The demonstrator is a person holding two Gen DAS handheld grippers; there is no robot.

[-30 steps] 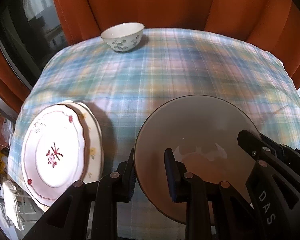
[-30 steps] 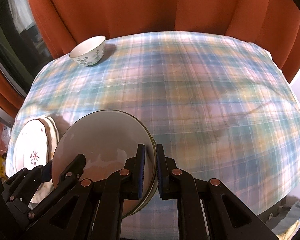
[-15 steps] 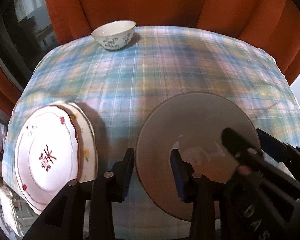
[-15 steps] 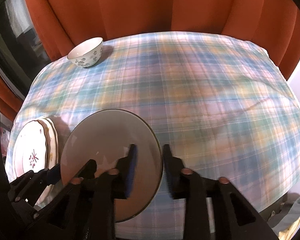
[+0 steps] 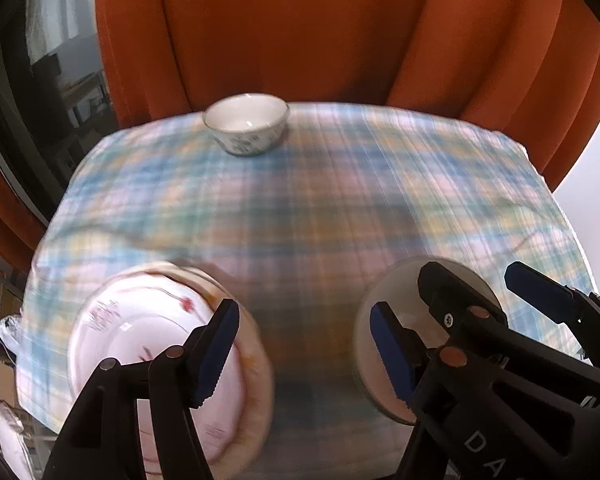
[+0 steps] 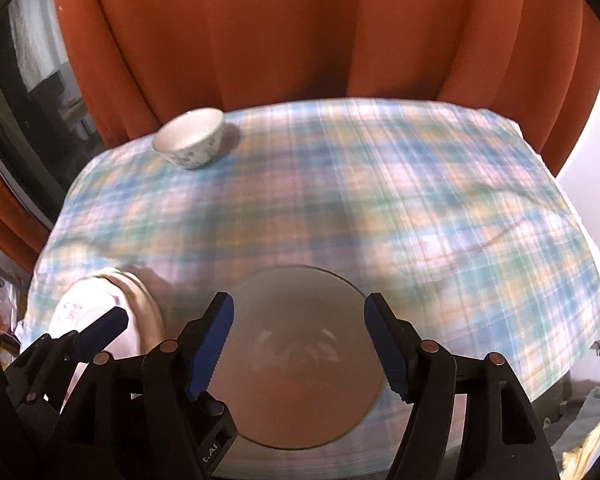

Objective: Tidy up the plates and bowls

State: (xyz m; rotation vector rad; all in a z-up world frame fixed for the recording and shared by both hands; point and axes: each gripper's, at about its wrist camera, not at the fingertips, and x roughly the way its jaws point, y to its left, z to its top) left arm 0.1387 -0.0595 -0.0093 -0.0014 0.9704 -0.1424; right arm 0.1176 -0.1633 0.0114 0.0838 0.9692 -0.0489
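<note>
Plates and bowls sit on the plaid tablecloth, and you hold none of them. Through your left gripper, the floral plate lies behind your left-hand pad, stacked on a cream plate whose rim shows beside it. The gap between those jaws frames bare cloth; they stand apart and are opening. Right of that gap, the grey plate lies partly hidden behind the inner finger of your right gripper, which crosses this view.

Only the right wrist view shows the grey plate whole: it rests flat on the cloth, centred between and beyond the jaws of your right gripper, neither pad touching it. Those jaws are also spread and opening. Here the floral stack shrinks to a sliver far left of the jaws, behind a blue pad of your left gripper.

Both views put the small patterned bowl far ahead, left of centre, near the orange curtain.
</note>
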